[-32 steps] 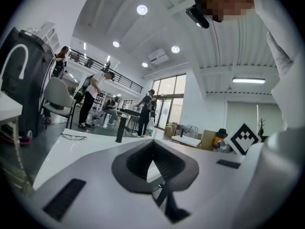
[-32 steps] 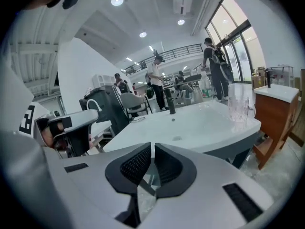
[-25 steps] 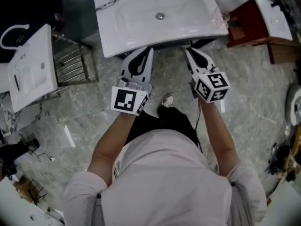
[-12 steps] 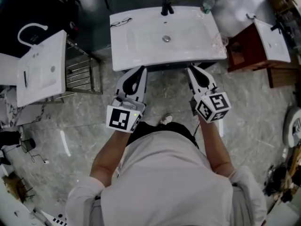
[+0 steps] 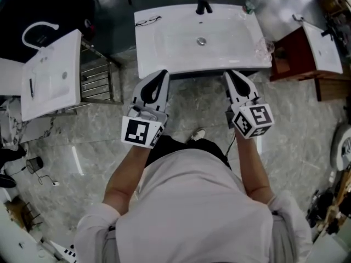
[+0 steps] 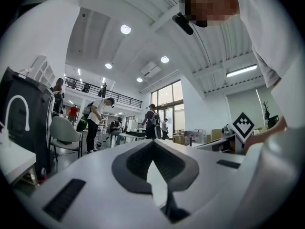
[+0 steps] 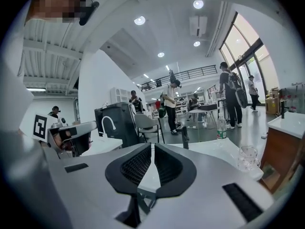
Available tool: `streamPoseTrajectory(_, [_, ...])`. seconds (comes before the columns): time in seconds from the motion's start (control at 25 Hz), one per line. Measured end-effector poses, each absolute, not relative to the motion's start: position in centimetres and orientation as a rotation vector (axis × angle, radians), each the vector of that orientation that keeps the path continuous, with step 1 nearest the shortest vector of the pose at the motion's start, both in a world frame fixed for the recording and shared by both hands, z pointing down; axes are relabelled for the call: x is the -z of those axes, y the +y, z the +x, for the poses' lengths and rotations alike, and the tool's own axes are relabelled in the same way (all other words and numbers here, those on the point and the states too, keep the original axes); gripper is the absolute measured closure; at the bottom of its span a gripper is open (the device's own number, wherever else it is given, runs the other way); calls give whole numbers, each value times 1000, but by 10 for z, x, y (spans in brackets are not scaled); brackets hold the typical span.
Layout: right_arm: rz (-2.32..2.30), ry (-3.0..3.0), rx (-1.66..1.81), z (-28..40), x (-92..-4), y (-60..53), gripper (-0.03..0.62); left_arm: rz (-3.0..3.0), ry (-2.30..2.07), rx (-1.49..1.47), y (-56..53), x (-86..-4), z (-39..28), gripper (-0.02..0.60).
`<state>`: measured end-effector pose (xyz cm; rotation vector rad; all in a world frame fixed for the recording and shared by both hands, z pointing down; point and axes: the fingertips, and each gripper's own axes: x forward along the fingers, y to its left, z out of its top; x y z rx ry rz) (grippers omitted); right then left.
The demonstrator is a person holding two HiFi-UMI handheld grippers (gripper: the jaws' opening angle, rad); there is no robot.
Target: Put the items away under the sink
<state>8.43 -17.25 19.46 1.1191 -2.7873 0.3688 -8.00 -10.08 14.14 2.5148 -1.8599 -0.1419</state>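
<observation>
A white sink [image 5: 164, 48] with a black faucet [image 5: 203, 4] stands ahead of me. On it lie a pair of glasses [image 5: 148, 21], a plastic bottle [image 5: 252, 1] and a clear glass [image 5: 263, 48]. My left gripper [image 5: 163, 73] and right gripper [image 5: 229, 74] point at the sink's front edge, side by side, both shut with nothing in them. In the right gripper view the bottle [image 7: 221, 128], the glass [image 7: 247, 157] and the faucet [image 7: 185, 138] show beyond the shut jaws. The space under the sink is hidden.
A second white basin [image 5: 49, 78] rests on a metal rack [image 5: 96, 81] to the left. A reddish wooden cabinet [image 5: 293, 43] stands right of the sink. Grey marble floor [image 5: 192, 108] lies below. Several people stand far off in the hall.
The head view has shifted, bringing the faucet and bottle into sight. Both grippers' tips have come out from under the sink's front edge and stay shut.
</observation>
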Motion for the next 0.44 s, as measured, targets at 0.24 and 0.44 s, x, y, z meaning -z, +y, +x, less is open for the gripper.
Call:
streamPoseTrajectory(0.24, [1197, -2760, -372, 72, -192, -166, 546, 2541, -1787, 179, -112, -144, -96, 580])
streamPoseTrajectory(0.44, [1252, -2727, -380, 73, -191, -155, 546, 2577, -1735, 217, -116, -140, -98, 580])
